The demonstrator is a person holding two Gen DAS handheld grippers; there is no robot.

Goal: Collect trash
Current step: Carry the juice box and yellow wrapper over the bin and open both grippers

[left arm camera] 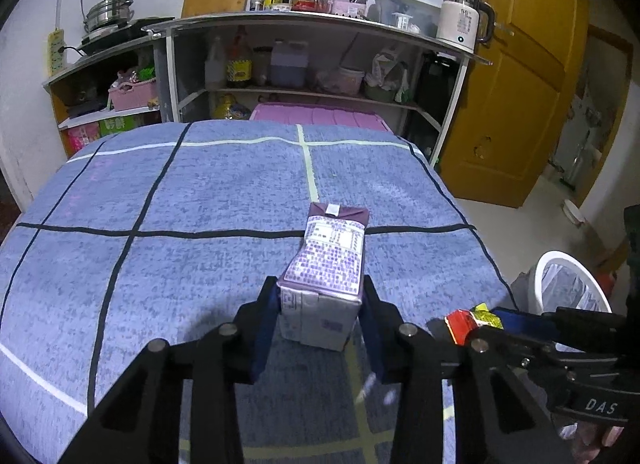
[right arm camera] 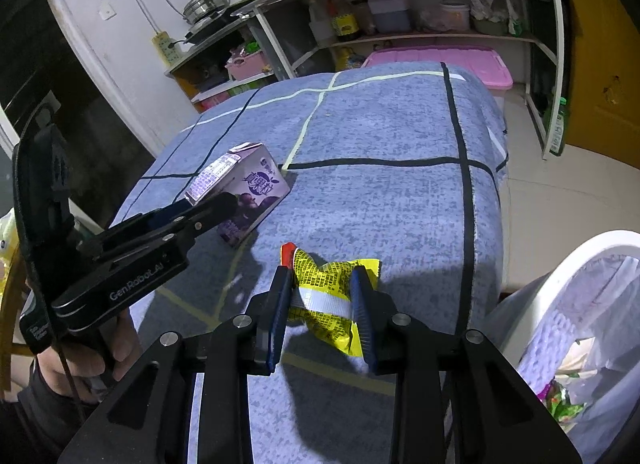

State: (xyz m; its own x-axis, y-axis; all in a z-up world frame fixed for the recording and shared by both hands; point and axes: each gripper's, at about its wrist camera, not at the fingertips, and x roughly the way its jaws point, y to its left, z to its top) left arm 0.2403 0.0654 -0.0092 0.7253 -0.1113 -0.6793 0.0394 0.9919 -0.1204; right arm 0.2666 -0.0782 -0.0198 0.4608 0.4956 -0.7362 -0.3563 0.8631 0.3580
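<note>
**Both tongs clamped on trash**

The left gripper is clamped on the near end of one purple carton, which lies on the blue cloth. The right gripper pinches one yellow wrapper between its pads, at the cloth's right side. One white bin stands beside the table, right of the wrapper.
</note>
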